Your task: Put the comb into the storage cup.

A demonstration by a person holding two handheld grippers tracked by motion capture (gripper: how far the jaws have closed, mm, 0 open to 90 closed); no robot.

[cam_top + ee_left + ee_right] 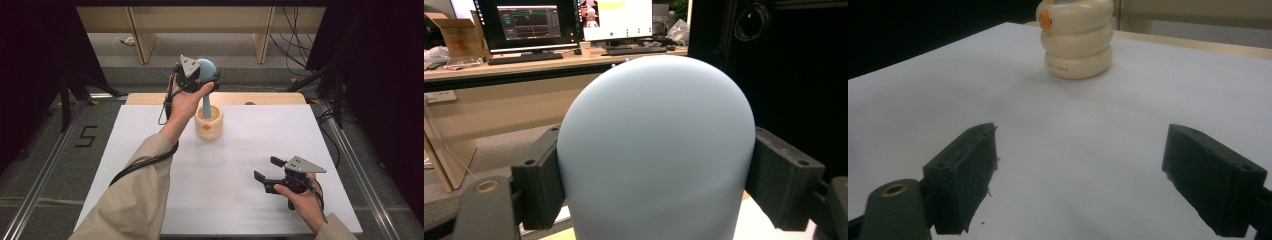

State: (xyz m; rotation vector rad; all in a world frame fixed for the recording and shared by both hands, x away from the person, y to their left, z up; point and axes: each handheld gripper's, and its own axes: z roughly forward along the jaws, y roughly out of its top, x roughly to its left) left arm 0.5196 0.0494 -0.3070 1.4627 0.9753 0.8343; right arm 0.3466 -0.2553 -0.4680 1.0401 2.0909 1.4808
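From the high view, a cream ribbed holder (pixel 209 124) stands on the white desk (pixel 150 125) near its far edge. A pale blue domed tool (pixel 207 70) stands with its stem inside it. The left gripper (pixel 192 75) has its jaws clamped on the dome.

In the left gripper view, both jaws press the dome's sides.

In the right gripper view, the right gripper (pixel 1078 175) has its jaws wide apart above bare desk, well apart from the holder.
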